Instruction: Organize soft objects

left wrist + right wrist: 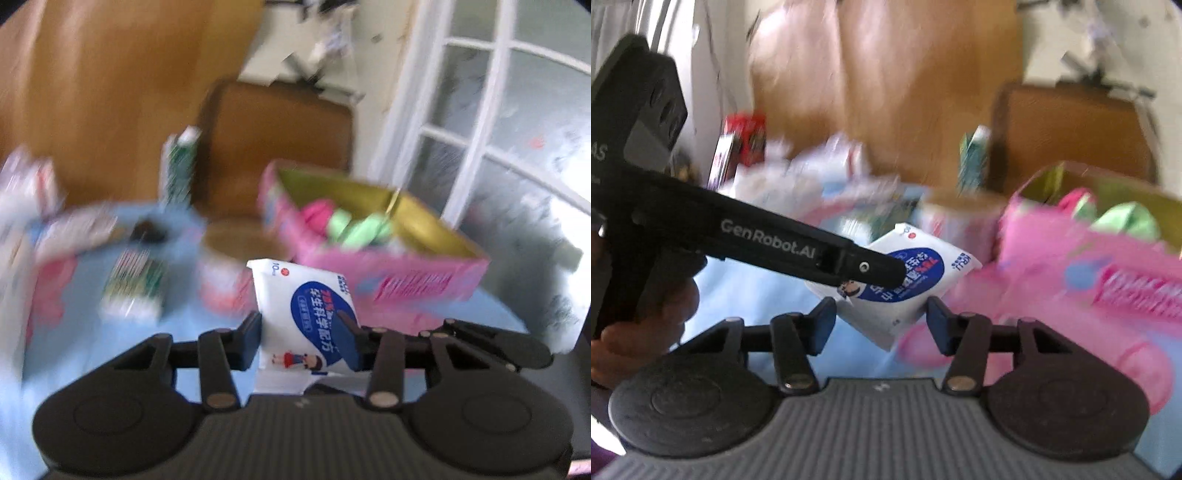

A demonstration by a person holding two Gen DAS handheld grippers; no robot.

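Left wrist view shows the left gripper (306,341) with its fingers (249,341) closed on a white tissue pack (303,306) with a blue printed oval, the pack standing upright between them and lifted above the light blue bench (192,314). Just beyond the pack sits an open pink box (406,280) with a yellow-green lining, holding a pink soft item (317,216) and pale green soft items (354,227) side by side. More packets lie toward the left edge of the bench, among them a green and white pack (135,284) lying flat and a green and white carton (179,166) standing upright farther back; the blur hides their details. A brown chair (273,144) stands behind the bench. Right wrist view shows the right gripper (881,323) with its fingers (823,321) spread wide and holding nothing, just beneath the same tissue pack (923,273), which is tilted here. The left gripper's (871,269) black finger reaches in from the left and lies across the pack, a hand (646,325) around its handle. The pink box (1089,258) lies to the right, near the pack.
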